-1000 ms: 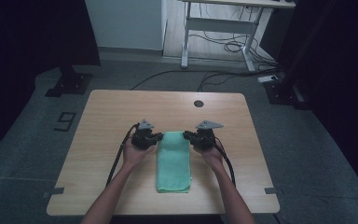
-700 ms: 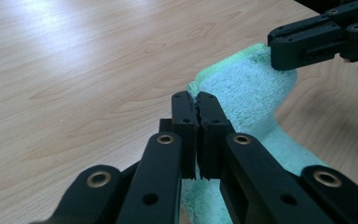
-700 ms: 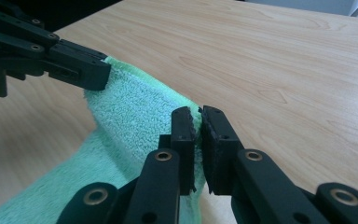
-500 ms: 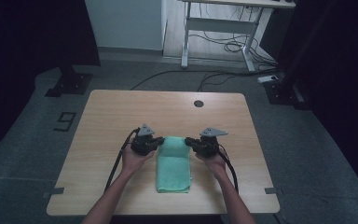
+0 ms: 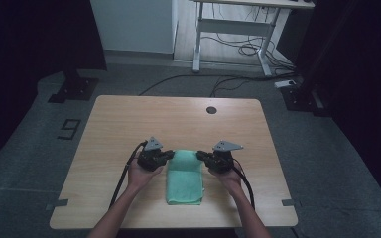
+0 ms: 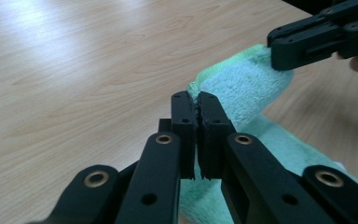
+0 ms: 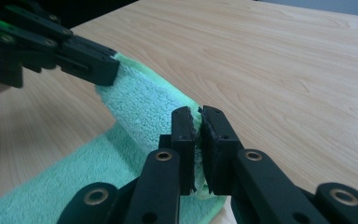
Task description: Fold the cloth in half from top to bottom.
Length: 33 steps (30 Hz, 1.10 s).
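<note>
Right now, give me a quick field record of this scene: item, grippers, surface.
item: green towel, folded lengthwise, far end lifted
left gripper: shut on the towel's far left corner
right gripper: shut on the towel's far right corner
near end of towel: lying flat on the table
surface: wooden table
table detail: round dark grommet near the far edge

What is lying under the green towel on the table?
The green towel rests on the wooden table. Its far end is raised, pinched by the left gripper and right gripper; bare wood shows beside it. Anything beneath the flat part is covered.
</note>
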Motion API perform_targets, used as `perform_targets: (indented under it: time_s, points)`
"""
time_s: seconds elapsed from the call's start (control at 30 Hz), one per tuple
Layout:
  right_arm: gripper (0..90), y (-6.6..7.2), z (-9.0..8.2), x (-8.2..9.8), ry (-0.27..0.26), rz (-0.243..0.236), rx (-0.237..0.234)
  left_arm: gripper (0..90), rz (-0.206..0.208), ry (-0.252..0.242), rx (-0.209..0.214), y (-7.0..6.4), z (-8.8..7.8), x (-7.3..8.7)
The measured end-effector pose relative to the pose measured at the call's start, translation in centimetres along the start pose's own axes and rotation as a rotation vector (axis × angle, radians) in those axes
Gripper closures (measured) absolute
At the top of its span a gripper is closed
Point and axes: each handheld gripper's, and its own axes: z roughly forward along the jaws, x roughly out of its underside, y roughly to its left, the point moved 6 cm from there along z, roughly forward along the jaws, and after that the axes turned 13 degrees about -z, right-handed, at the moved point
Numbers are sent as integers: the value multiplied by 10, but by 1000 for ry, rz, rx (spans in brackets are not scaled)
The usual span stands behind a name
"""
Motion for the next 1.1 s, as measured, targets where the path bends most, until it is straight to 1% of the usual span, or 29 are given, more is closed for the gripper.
perform_targets:
  time_s: [0.13, 0.3, 0.43, 0.57, 0.7, 0.8, 0.9, 1.03, 1.1]
  points:
    - [832, 5, -4, 5, -3, -4, -5, 864, 19, 2, 3, -5, -2, 5]
    - [832, 9, -6, 6, -6, -9, -11, 865, 9, 11, 8, -4, -3, 8]
    - [832, 12, -7, 4, -12, -12, -14, 866, 9, 11, 3, -5, -6, 8]
    - [832, 17, -11, 3, -20, -14, -23, 866, 18, 8, 0, -7, -10, 10]
    - [832, 23, -16, 4, -38, -12, -32, 866, 18, 2, 14, -11, -16, 16]
    - [832, 28, -19, 6, -44, -14, -42, 864, 18, 0, 16, -12, -18, 21]
    - [832, 34, -20, 8, -40, -21, -52, 863, 16, 1, 14, -14, -19, 25]
    - [832, 37, -19, 12, -37, -24, -54, 863, 4, 11, 18, -13, -18, 31]
    - [832, 38, -18, 14, -33, -22, -58, 863, 5, 15, 15, -12, -17, 33]
